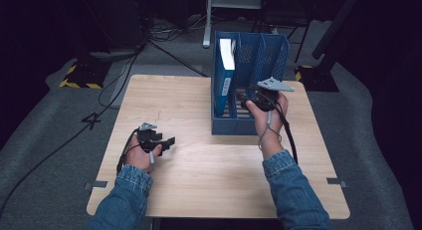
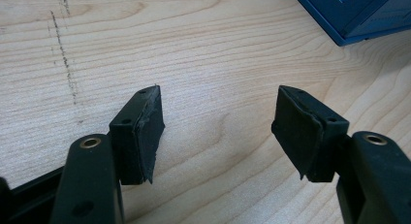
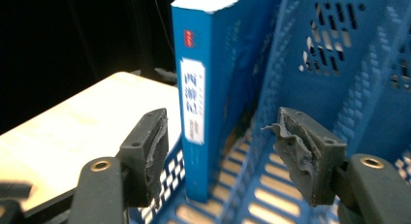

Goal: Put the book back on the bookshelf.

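A book (image 1: 227, 65) is standing upright in the leftmost compartment of a file rack (image 1: 259, 56), which is sitting toward the far right of the bench (image 1: 209, 165).

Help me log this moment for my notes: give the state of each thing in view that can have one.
Blue book: upright, spine out, in the leftmost compartment of the rack.
Blue file rack: standing on the table; its other compartments hold nothing.
Left gripper: open, nothing between the jaws, over bare wood.
Right gripper: open, at the rack's front, not touching the book.
Table: bare wood with a faint pencil line.
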{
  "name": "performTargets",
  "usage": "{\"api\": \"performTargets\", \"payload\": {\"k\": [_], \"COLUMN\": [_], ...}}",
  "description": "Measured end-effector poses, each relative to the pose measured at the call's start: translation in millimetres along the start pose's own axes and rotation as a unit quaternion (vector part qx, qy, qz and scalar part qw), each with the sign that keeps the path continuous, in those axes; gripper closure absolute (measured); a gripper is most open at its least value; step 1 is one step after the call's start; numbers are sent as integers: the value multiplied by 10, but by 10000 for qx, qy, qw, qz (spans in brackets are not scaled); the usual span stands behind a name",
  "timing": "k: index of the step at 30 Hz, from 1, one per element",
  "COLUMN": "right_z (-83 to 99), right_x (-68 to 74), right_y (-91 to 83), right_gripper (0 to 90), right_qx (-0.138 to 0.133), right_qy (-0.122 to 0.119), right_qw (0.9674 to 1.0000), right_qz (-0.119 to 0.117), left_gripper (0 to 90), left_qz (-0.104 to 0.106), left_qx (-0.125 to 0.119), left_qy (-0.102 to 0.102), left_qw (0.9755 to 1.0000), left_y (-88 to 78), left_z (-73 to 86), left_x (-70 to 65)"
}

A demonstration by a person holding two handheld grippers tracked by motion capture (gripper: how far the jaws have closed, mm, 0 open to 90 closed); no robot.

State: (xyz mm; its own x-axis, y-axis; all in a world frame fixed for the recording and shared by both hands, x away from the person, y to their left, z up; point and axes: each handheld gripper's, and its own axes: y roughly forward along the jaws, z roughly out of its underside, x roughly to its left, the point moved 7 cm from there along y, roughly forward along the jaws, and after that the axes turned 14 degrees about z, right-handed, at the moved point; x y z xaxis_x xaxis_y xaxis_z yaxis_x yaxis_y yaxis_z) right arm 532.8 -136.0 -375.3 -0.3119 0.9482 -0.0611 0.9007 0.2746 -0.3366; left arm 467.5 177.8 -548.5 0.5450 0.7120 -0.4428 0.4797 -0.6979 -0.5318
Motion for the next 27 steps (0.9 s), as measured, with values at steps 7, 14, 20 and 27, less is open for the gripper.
{"api": "performTargets", "payload": {"k": [7, 14, 20, 27], "right_z": [186, 441, 691, 940], "right_x": [-297, -695, -986, -1273], "right_y": [-335, -621, -764, -898], "right_gripper": [344, 329, 324, 311], "right_qx": [290, 570, 807, 1020], "right_qy": [-321, -304, -247, -142], "right_qw": [9990, 9977, 9959, 9938], "right_qz": [87, 202, 313, 426], "left_gripper": [340, 314, 298, 290], "left_qz": [-81, -377, -465, -458], "left_qx": [135, 405, 492, 496], "left_qy": [202, 638, 781, 790], "left_qw": [9997, 9964, 9947, 9946], "left_y": [13, 84, 107, 113], "left_z": [-4, -21, -21, -19], "left_x": [1, -28, -38, -44]}}
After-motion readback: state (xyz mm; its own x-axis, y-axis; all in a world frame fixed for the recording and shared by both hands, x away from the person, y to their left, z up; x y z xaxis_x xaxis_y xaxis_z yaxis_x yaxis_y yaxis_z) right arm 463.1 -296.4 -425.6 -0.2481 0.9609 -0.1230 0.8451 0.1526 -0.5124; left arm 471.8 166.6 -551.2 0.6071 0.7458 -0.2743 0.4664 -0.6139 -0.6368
